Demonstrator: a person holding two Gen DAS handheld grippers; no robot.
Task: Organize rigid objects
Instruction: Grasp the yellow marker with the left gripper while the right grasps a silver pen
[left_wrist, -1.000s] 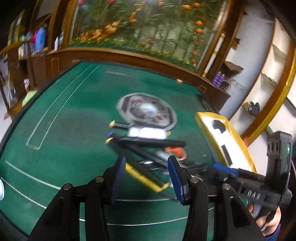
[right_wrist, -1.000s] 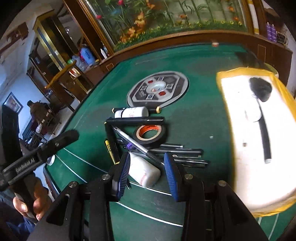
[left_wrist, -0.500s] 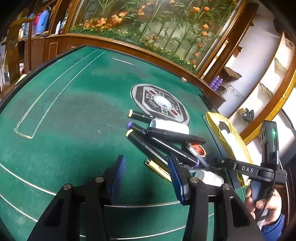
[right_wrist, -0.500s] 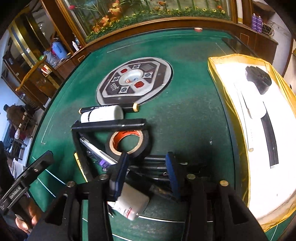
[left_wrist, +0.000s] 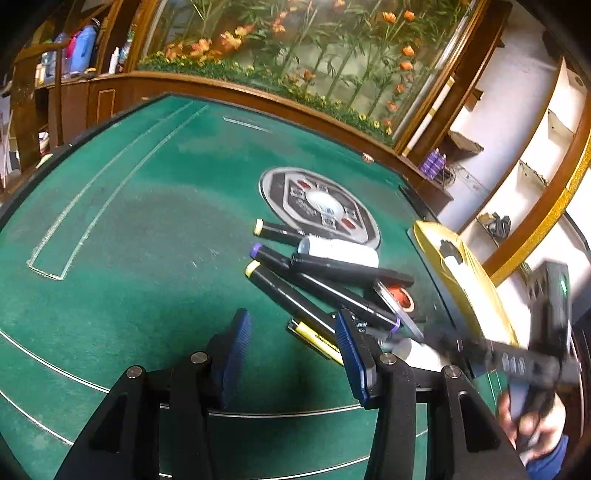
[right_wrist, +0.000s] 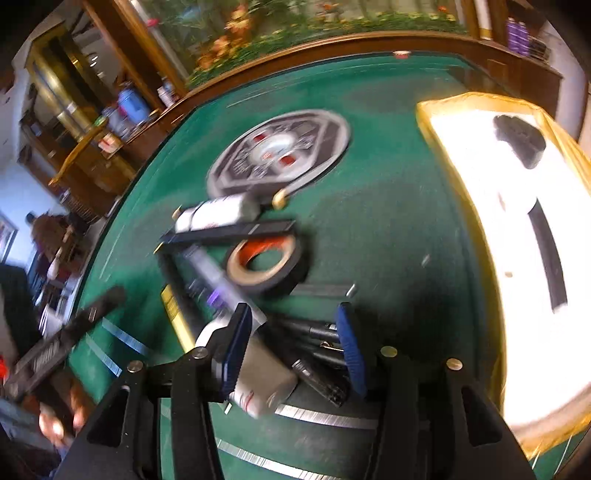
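From my left wrist, the left claw (left_wrist: 291, 347) hangs open and empty over the green surface (left_wrist: 147, 240), tilted down beside the marker pile (left_wrist: 317, 280).

From my right wrist, the right claw (right_wrist: 295, 343) is opening over the dark pens (right_wrist: 317, 339), nothing gripped yet. I judge this the pickup step: lower, close, carry to the yellow tray (right_wrist: 436, 122).

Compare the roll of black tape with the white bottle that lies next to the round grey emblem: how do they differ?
The roll of black tape is a flat ring with an orange core; the white bottle is a solid cylinder lying on its side. The tape is dark, the bottle pale. A black marker lies between them. Both rest on the green table.
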